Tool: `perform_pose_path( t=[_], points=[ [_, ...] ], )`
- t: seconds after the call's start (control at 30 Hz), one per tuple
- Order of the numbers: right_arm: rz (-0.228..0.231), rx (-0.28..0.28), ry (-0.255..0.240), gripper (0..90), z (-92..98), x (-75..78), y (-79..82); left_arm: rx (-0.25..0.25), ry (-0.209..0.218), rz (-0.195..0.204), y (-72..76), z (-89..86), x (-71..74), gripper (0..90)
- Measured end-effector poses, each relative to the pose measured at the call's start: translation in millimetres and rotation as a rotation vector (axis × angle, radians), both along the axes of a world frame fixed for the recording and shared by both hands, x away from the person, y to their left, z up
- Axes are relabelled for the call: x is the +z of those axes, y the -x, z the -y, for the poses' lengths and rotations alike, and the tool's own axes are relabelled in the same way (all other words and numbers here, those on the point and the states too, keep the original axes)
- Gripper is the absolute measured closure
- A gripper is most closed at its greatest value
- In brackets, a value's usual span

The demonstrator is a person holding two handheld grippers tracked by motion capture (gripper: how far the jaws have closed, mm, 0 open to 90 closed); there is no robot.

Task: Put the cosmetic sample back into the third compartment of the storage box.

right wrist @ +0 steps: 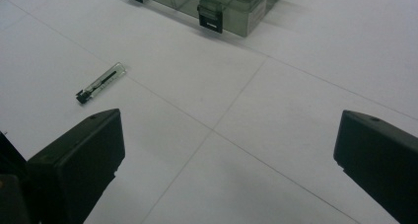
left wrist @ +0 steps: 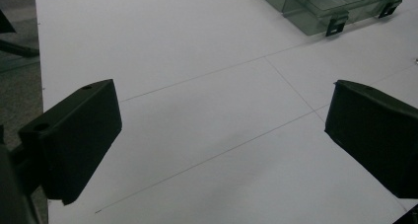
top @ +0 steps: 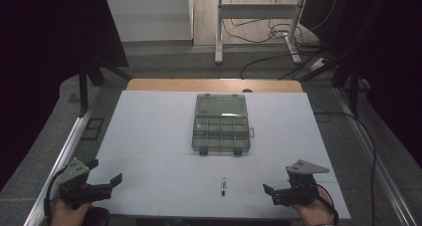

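A clear plastic compartment box (top: 220, 124) stands at the middle of the white table (top: 149, 136), its lid folded back toward the far side. A small clear tube with a black end (top: 223, 185) lies near the front edge, between the two hands. My left gripper (top: 105, 171) rests at the front left corner, open and holding nothing. My right gripper (top: 278, 180) sits at the front right, also open and holding nothing. In the left gripper view the left gripper (left wrist: 222, 135) faces bare table, with the box (left wrist: 325, 7) far off. In the right gripper view the tube (right wrist: 101, 82) lies ahead left of the right gripper (right wrist: 226, 155), before the box (right wrist: 217, 2).
Thin seam lines cross the white table. A wooden strip (top: 214, 84) borders its far edge. A metal rail (top: 64, 151) runs along the left side. Cables (top: 278, 34) and desk legs (top: 219, 32) lie on the floor beyond.
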State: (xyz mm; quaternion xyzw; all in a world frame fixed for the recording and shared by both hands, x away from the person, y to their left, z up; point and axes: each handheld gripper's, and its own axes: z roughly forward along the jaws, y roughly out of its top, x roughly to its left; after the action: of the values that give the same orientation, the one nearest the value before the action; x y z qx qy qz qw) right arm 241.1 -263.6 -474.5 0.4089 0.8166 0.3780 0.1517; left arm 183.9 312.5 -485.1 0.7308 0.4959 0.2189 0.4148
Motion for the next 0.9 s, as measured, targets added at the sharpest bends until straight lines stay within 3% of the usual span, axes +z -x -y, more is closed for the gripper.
perform_pose_path(
  t=[0.23, 0.47, 0.9],
  points=[
    [-0.012, 0.037, 0.005, 0.0, -7.8, -0.6, -3.4, 0.0, 0.006, -0.001, -0.2, -0.5, -0.2, 1.1],
    [-0.016, 0.063, -0.021, 0.0, -17.1, -0.7, -9.1, -0.003, 0.005, -0.003, -0.4, -0.3, -0.1, 1.2],
    [-0.03, 0.1, -0.007, 0.0, -27.6, -2.9, -16.3, -0.008, 0.007, -0.007, -0.9, -0.4, -0.2, 1.3]
  ],
)
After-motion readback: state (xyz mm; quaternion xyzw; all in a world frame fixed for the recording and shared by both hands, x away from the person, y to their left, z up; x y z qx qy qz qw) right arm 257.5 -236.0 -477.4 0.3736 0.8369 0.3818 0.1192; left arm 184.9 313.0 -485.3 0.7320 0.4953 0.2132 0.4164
